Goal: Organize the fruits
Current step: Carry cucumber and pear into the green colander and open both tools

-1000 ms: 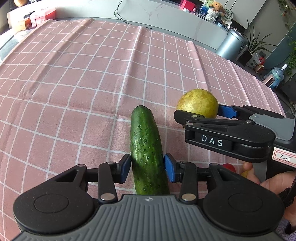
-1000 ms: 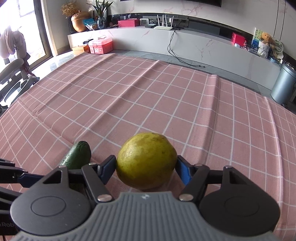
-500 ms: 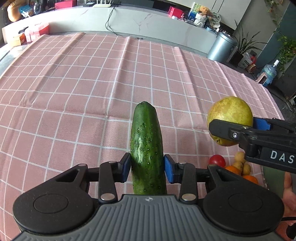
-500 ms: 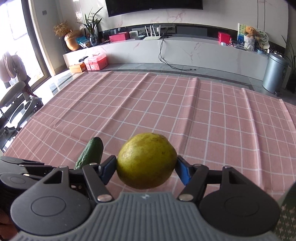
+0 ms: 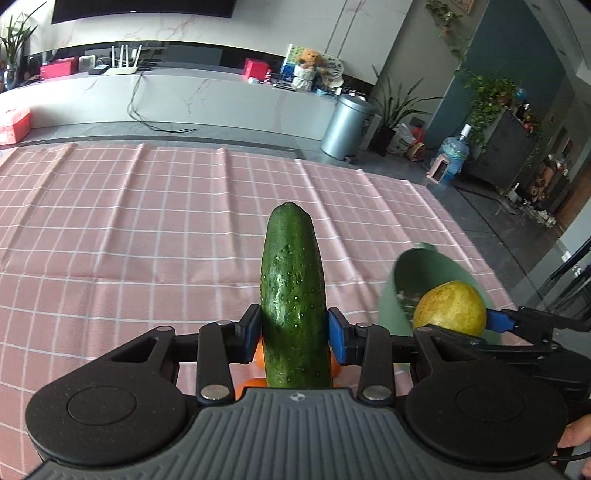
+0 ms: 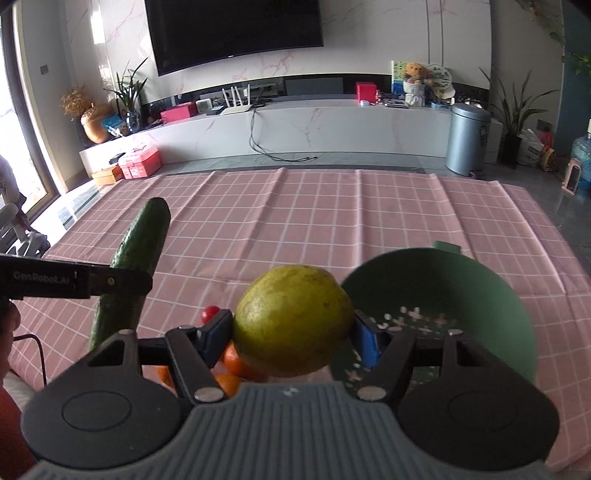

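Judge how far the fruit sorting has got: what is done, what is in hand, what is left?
Done: nothing shows in the green bowl yet. In hand: the left hand-held gripper grips a cucumber, the right hand-held gripper grips a yellow-green pear, both lifted off the pink cloth. Left: both held items, plus the oranges and a small red fruit on the cloth.

A large dark flat television [image 6: 236, 33] hangs on the pink-veined white marble wall [image 6: 369, 40] above a long white marble bench [image 6: 295, 125]. A silver cylindrical metal bin [image 6: 467, 138] stands on the grey floor [image 6: 332, 158]; daylight enters a tall window [image 6: 14, 122] at left.
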Motion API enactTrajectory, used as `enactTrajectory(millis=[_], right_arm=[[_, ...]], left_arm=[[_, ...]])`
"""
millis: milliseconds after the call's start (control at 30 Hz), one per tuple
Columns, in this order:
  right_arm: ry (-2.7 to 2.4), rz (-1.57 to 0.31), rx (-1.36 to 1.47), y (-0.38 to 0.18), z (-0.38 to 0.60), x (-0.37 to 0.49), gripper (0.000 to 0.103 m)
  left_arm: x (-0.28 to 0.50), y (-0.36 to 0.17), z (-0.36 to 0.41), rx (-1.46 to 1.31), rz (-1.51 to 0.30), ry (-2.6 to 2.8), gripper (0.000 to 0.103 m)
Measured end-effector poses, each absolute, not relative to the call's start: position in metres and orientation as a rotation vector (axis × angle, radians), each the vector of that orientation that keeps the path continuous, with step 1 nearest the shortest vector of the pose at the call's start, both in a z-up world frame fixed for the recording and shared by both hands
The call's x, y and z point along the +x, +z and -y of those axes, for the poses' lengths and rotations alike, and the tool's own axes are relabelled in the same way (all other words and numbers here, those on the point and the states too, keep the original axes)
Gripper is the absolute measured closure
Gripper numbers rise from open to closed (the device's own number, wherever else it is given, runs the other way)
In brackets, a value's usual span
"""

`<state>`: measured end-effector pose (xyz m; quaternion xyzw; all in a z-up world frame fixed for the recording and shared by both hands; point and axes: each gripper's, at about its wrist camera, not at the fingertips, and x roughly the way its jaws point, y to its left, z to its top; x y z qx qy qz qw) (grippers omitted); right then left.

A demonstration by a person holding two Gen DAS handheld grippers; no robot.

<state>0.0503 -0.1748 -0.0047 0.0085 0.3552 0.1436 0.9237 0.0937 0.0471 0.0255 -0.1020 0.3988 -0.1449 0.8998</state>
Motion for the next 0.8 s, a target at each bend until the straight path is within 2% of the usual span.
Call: enactTrajectory(millis=[333, 800], right_arm=[[0.263, -0.774, -0.056, -0.005, 0.242, 0.042, 0.038], [0.35, -0.902, -0.25, -0.035, 0.262, 0.09, 0.038]], left_arm=[[0.125, 0.047, 0.053, -0.137, -0.832, -0.452, 0.06], [0.162, 0.004, 0.121, -0.053, -0.934, -0.412, 0.06]])
